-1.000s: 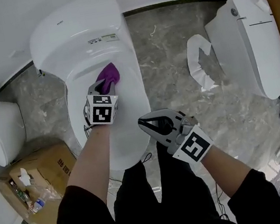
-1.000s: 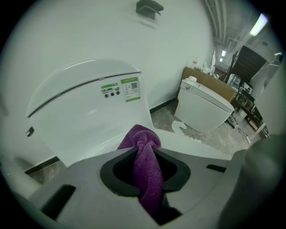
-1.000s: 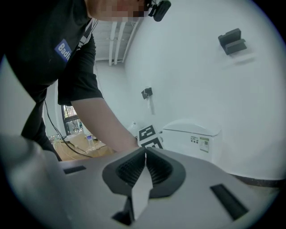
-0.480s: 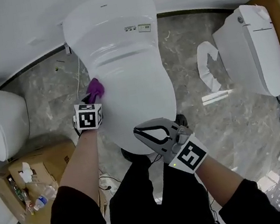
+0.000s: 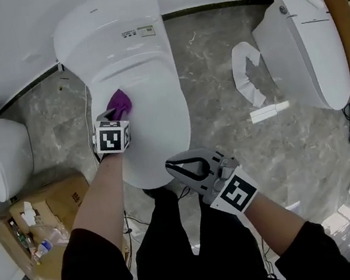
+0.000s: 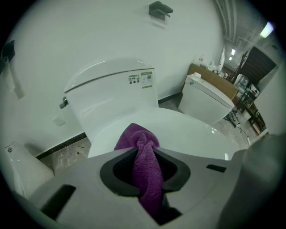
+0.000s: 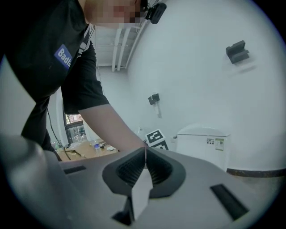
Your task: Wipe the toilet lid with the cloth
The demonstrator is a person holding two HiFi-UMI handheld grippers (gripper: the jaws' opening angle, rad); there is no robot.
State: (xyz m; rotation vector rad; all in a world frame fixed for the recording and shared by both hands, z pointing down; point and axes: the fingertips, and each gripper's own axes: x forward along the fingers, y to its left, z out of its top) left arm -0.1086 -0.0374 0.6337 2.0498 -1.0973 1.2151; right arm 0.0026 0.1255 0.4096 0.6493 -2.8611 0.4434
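Note:
A white toilet stands in the middle of the head view with its lid (image 5: 154,116) down. A purple cloth (image 5: 119,102) lies pressed on the lid's left part, near the tank (image 5: 109,33). My left gripper (image 5: 117,114) is shut on it. In the left gripper view the cloth (image 6: 144,154) hangs bunched between the jaws, with the lid (image 6: 196,132) just beyond. My right gripper (image 5: 171,165) hovers at the lid's front edge, shut and empty. Its jaws meet (image 7: 145,150) in the right gripper view.
A second toilet (image 5: 309,45) rests on a brown box at the right, with a loose white seat ring (image 5: 247,76) and a white strip (image 5: 269,111) on the marble floor beside it. Another white fixture (image 5: 3,156) and a cardboard box (image 5: 46,205) sit at the left.
The left gripper dragged the cloth from the lid's upper middle to its left edge, then slightly back inward. The right gripper stayed shut by the lid's front.

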